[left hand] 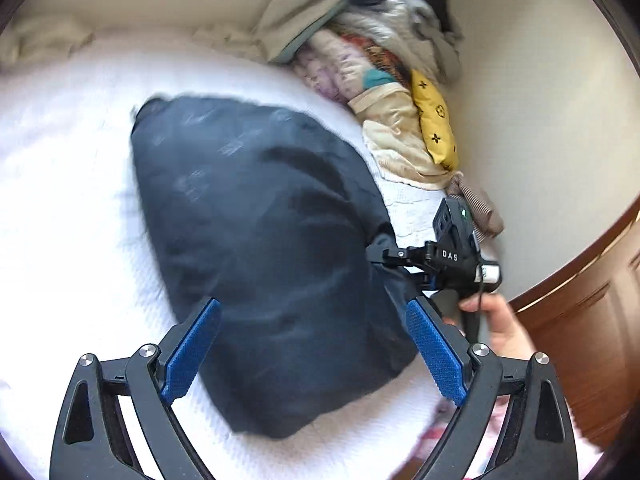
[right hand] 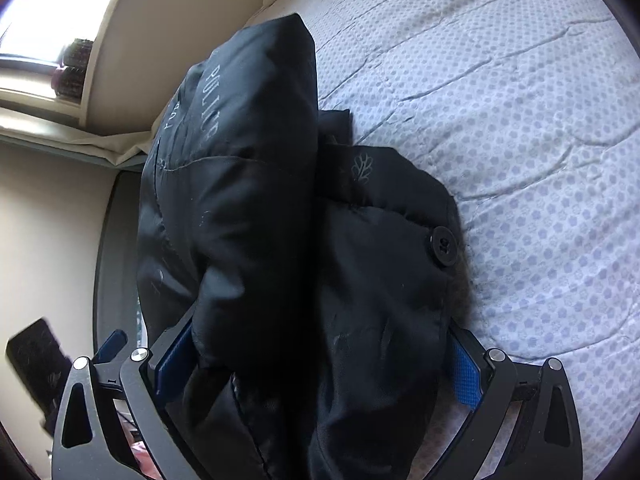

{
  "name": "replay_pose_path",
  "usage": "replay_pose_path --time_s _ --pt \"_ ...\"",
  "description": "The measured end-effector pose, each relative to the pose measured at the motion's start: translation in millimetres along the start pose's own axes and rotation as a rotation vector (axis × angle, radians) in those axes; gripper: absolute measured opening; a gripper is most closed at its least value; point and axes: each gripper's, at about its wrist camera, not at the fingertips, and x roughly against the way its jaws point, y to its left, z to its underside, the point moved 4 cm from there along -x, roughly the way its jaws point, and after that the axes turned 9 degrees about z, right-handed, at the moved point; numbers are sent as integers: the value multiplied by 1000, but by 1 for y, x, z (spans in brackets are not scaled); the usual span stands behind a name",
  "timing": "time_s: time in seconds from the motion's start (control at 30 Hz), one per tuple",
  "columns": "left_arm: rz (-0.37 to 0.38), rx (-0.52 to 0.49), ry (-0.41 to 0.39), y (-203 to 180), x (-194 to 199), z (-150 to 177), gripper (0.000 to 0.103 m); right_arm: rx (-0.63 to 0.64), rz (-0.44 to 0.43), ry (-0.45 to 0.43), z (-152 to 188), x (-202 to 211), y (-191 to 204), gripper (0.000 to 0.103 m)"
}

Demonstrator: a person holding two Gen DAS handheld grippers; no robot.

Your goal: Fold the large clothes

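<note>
Blue ribbed pads line both tools. Nearest the right wrist camera, the right gripper (right hand: 316, 364) has its jaws spread wide around a thick bunch of the dark padded jacket (right hand: 256, 208). Fabric fills the gap and bulges past both pads, so the tool appears clamped on the bundle at its full bite. This hold suits a bulky quilted garment: a wide grip gathers several layers at once and stops them sliding apart.

The left gripper (left hand: 314, 344) stands with jaws apart and holds nothing. The jacket lies beyond and below its pads; whether either pad touches the cloth cannot be confirmed. In judgement, it is held clear either to press the stack flat or to take a fresh edge.

In the left view the right gripper (left hand: 404, 258) bites the jacket's right-hand edge, with the person's hand (left hand: 500, 328) behind it on the handle.

The jacket rests on the white patterned bedspread (right hand: 500, 120), already doubled into a compact pillow-like block. One fold stands up as a ridge, with faint lettering along it. A lower flap bears a black button (right hand: 442, 246) and a leaf emblem. The raised ridge suggests the fold is partly turned over and not yet laid flat.

Farther off, a heap of mixed clothes (left hand: 380, 64) lies against the wall at the bed's far edge, well apart from the jacket. A yellow patterned cushion (left hand: 434, 120) sits beside it.
</note>
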Motion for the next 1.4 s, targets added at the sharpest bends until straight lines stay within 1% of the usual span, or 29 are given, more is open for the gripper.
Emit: replay_pose_path --time_s 0.03,0.1,0.17,0.2,0.3,0.37,0.43,0.53,0.63,0.7,0.77,0.87,0.9,0.93,1.07,1.2,1.4 --pt "7 38 25 11 1 -1 95 2 -9 8 0 -1 0 101" --pt "-8 82 78 29 -2 2 95 4 -20 20 -1 -5 0 101" --pt "-13 111 107 42 -4 8 95 5 -26 27 -1 -7 1 101" --pt "-5 127 109 48 -6 9 95 6 -29 30 -2 -8 1 101" --pt "71 207 102 63 -15 17 95 9 -43 39 -10 -21 1 101" --pt "97 257 116 71 -22 21 95 10 -55 45 -13 -24 2 101" --pt "113 269 131 75 -31 22 95 14 -66 48 -10 -20 0 101" --pt "111 265 142 80 -43 23 97 31 -75 53 -9 -24 -1 101" --pt "148 294 133 89 -52 23 100 49 -80 63 -8 -26 0 101" --pt "176 314 118 93 -55 23 100 61 -82 73 -7 -30 5 101" --pt "182 312 105 92 -56 23 100 79 -92 94 -4 -35 16 101" --pt "162 272 99 85 -58 23 97 122 -109 129 2 -44 32 101" --pt "157 264 95 84 -58 23 96 133 -112 136 4 -47 37 97" --pt "157 265 90 84 -58 22 94 131 -126 146 6 -51 41 95" --pt "163 283 53 90 -52 24 86 109 -144 128 6 -57 48 83" --pt "131 253 29 83 -47 22 82 99 -170 104 8 -56 51 75" --pt "89 185 -4 66 -36 17 79 115 -193 53 8 -47 68 67"
